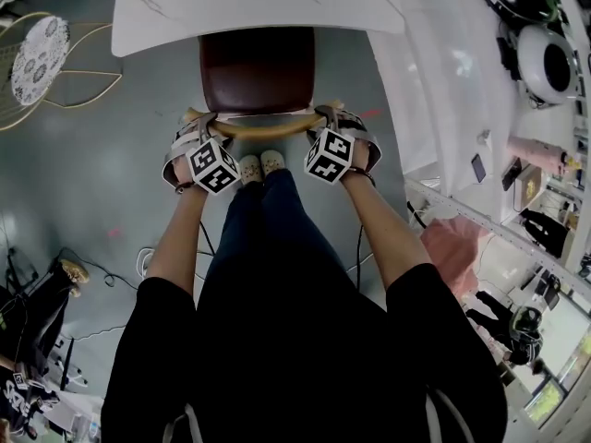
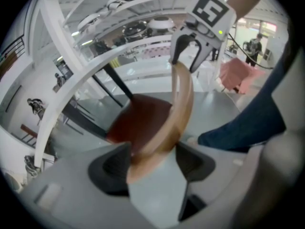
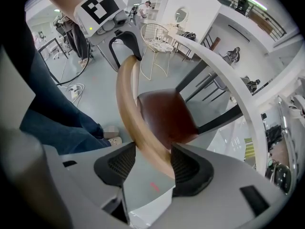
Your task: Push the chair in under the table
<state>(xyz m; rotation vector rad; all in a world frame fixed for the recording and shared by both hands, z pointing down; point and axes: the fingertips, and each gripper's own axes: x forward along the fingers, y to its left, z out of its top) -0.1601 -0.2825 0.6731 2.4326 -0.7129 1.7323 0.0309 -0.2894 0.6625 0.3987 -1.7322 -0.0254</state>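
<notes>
The chair has a dark brown seat [image 1: 257, 67] and a curved wooden backrest rail [image 1: 263, 129]. The far part of the seat lies under the white table [image 1: 259, 3]. My left gripper [image 1: 196, 127] is shut on the rail's left end and my right gripper [image 1: 334, 118] on its right end. In the left gripper view the rail [image 2: 178, 109] runs from my left gripper [image 2: 150, 159] across to the right gripper [image 2: 190, 51]. In the right gripper view the rail [image 3: 131, 113] sits in my right gripper [image 3: 152, 163], with the seat [image 3: 164, 116] and table edge [image 3: 228, 85] beyond.
The person's feet [image 1: 261, 164] stand just behind the chair. A gold wire chair with a round patterned cushion [image 1: 37, 58] stands at the left. A white counter [image 1: 462, 81] with shelves runs along the right. Cables [image 1: 148, 261] lie on the grey floor.
</notes>
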